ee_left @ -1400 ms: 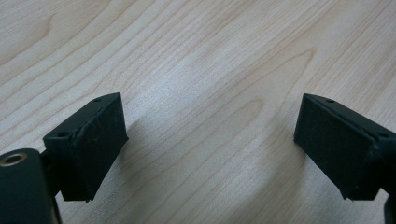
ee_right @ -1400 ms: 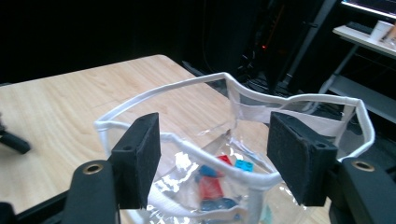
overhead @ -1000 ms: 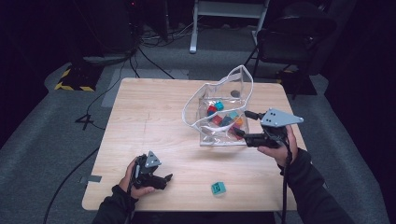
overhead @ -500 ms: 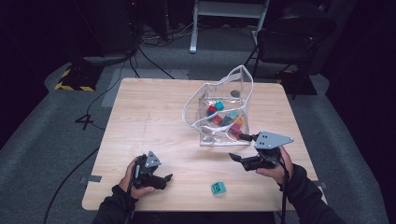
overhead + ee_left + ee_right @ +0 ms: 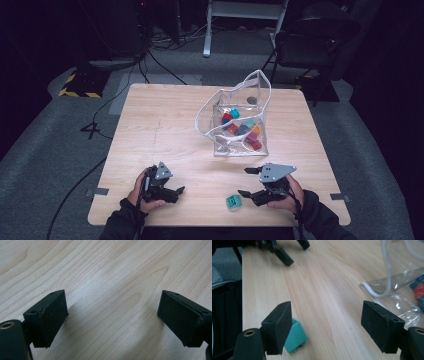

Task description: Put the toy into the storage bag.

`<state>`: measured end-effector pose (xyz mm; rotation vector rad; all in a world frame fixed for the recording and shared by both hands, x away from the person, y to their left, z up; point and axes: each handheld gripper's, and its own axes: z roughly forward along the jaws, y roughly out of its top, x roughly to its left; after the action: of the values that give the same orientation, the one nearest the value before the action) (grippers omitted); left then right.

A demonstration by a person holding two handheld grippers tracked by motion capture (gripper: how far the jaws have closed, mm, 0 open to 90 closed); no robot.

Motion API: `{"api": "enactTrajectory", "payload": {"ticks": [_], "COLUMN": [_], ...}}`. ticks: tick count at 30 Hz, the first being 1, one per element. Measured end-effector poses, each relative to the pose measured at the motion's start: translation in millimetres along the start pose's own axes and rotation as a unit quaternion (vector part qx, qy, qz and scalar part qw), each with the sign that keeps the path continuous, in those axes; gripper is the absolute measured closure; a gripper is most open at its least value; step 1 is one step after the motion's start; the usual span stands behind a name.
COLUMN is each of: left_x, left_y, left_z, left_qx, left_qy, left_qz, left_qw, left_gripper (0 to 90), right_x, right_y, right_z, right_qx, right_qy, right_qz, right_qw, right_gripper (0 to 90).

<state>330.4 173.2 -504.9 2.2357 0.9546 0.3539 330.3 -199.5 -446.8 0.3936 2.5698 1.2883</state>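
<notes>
Teal, apparently hollow plastic block (image 5: 295, 336) beside open right gripper (image 5: 332, 326).

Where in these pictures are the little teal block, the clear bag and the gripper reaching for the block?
teal block (image 5: 233, 201), high view, its top face.
clear bag (image 5: 233, 146), high view, its front wall.
right gripper (image 5: 248, 182), high view, the gap between its open jaws.

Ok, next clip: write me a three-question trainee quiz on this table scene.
1. True or false: the teal block lies inside the clear bag.
2. Which gripper is nearer the teal block? A) left gripper B) right gripper
3. Fill in: the left gripper's jaws hold ____.

Key: 1 false, it lies on the table; 2 B; 3 nothing.
</notes>
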Motion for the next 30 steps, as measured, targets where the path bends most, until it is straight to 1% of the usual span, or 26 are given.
{"api": "enactTrajectory", "payload": {"ticks": [3,5,8,12,16,22,24,30], "left_x": [0.0,0.0,0.0,0.1,0.0,0.0,0.0,0.0], "left_y": [0.0,0.0,0.0,0.0,0.0,0.0,0.0,0.0], "left_z": [0.0,0.0,0.0,-0.1,0.0,0.0,0.0,0.0], "left_qx": [0.000,0.000,0.000,0.000,0.000,0.000,0.000,0.000], "left_qy": [0.000,0.000,0.000,0.001,0.000,0.000,0.000,0.000], "left_qz": [0.000,0.000,0.000,0.001,0.000,0.000,0.000,0.000], "left_qw": [1.0000,1.0000,1.0000,1.0000,1.0000,1.0000,1.0000,1.0000], "left_gripper": [9.6,9.6,9.6,9.6,9.6,9.5,9.5,9.5], "right_x": [2.9,4.9,8.8,13.3,15.7,20.3,21.4,24.0], "right_y": [-4.8,-7.8,-12.9,-19.8,-24.9,-28.4,-28.9,-32.4], "right_z": [3.9,5.2,8.8,16.2,24.7,33.1,35.9,44.5], "right_qx": [0.009,0.008,0.014,0.026,0.035,0.049,0.054,0.062], "right_qy": [0.004,0.010,0.020,0.039,0.052,0.060,0.058,0.062], "right_qz": [0.003,0.005,0.004,-0.007,-0.014,-0.018,-0.021,-0.021], "right_qw": [0.9999,0.9999,0.9997,0.9989,0.9979,0.9968,0.9967,0.9959], "right_gripper": [26.0,26.1,26.1,26.4,26.5,27.1,27.4,28.5]}}
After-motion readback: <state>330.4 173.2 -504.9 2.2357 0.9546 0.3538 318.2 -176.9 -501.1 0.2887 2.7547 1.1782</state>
